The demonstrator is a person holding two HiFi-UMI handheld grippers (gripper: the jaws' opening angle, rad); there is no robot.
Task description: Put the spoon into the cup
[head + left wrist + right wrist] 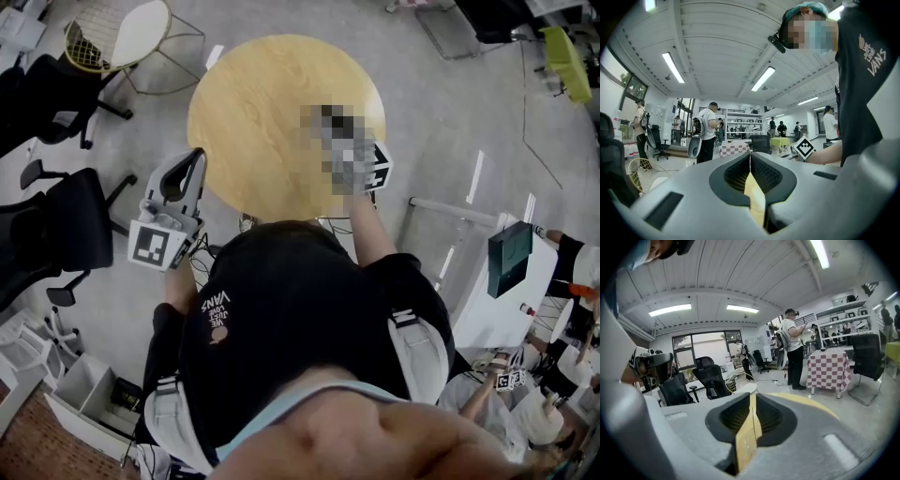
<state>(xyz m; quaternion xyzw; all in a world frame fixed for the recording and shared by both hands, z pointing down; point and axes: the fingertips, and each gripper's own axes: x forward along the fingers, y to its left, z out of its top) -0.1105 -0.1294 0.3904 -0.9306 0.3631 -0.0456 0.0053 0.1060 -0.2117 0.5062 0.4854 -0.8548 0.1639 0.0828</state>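
Observation:
No spoon and no cup show in any view. The round wooden table [272, 103] has a bare top. My left gripper [197, 156] hangs over the table's left edge, pointing away from the person. Its jaws meet at the tips, with nothing between them [750, 157]. On the right, a mosaic patch covers most of my right gripper, and only its marker cube [380, 174] shows at the table's near right edge. In the right gripper view that gripper [752, 398] is shut and empty, with the table's yellow rim [811, 403] just beyond it.
Black office chairs [66, 225] stand left of the table and a yellow wire chair [112, 37] at the far left. A white table [511, 314] with a dark green box [509, 258] is on the right. Several people and a checkered table [829, 369] are across the room.

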